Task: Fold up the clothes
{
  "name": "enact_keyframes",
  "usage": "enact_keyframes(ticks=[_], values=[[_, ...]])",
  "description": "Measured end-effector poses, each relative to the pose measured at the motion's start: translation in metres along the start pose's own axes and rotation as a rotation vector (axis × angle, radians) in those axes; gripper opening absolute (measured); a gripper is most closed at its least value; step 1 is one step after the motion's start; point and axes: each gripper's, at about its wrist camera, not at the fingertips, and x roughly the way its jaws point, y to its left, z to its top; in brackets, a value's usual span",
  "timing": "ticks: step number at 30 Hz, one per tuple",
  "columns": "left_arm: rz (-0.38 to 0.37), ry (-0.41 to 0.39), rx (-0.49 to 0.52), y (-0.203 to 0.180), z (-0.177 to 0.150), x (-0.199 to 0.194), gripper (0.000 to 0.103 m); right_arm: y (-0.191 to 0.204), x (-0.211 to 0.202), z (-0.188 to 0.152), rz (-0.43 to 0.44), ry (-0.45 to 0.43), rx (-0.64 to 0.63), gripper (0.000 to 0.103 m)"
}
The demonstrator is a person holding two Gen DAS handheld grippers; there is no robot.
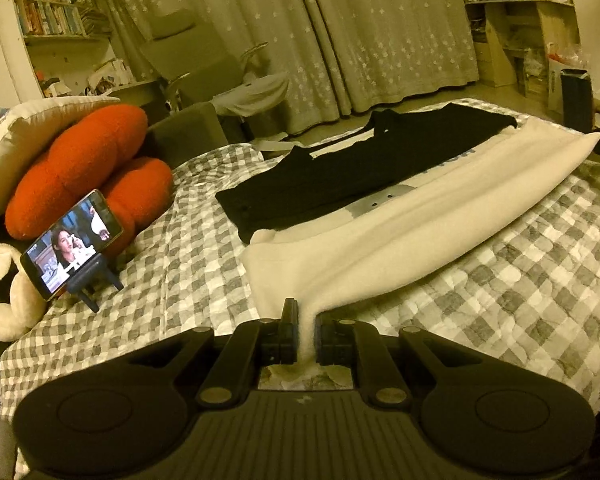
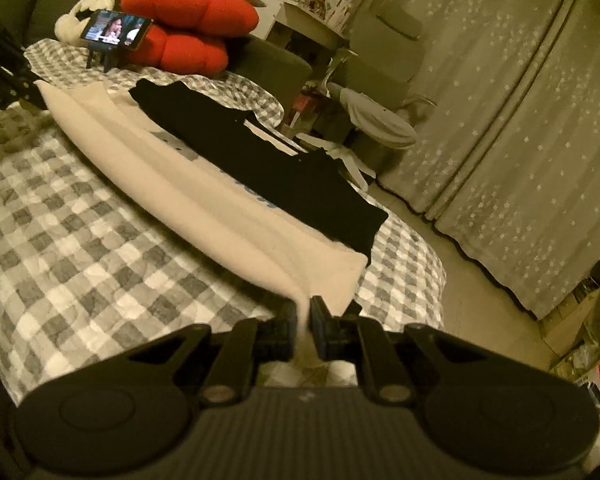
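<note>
We have the cream garment (image 1: pixel 380 232) pinched at both ends. Our left gripper (image 1: pixel 306 336) is closed on one corner of its near edge, with a narrow tongue of cloth squeezed up between the jaws, and our right gripper (image 2: pixel 302 326) is closed the same way on the opposite corner. Between the two holds the near edge is lifted and stretched taut, while the far part of the garment lies on the checked bedspread (image 1: pixel 520 280).

A black garment (image 1: pixel 340 172) lies flat across the far side of the cream one, covering part of a grey-and-blue print; we cannot tell for sure whether it is a separate piece or a dark panel of the same item.

The cream cloth looks like soft fleece or thick knit: light, limp and fuzzy rather than slippery. It sags into long ridges between our grips, so it will not keep a line unless we hold tension across it. The pinches sit close to the corners, which is where we want them, since a bite further in would let the corners flop. Too hard a pull may stretch the edge or drag the whole thing, and the black piece with it, over the bedspread.

A phone on a stand (image 1: pixel 72 244) leans against the red cushions (image 1: pixel 88 168), well apart from the clothes.
</note>
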Motion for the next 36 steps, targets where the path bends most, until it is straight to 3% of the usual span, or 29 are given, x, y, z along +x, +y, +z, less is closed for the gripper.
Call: enact_keyframes(ticks=[8, 22, 30, 36], values=[[-0.045, -0.101, -0.090, 0.006, -0.007, -0.043, 0.008, -0.004, -0.032, -0.003, -0.022, -0.054, 0.017, 0.009], [-0.043, -0.069, -0.088, 0.009, 0.000, -0.032, 0.009, -0.017, -0.023, 0.005, -0.018, -0.067, 0.064, 0.010], [-0.067, -0.076, -0.114, 0.030, 0.032, -0.017, 0.009, -0.042, -0.002, 0.030, -0.019, -0.097, 0.089, 0.010], [-0.105, -0.046, -0.142, 0.056, 0.078, 0.017, 0.009, -0.073, 0.039, 0.071, 0.010, -0.075, 0.127, 0.010]])
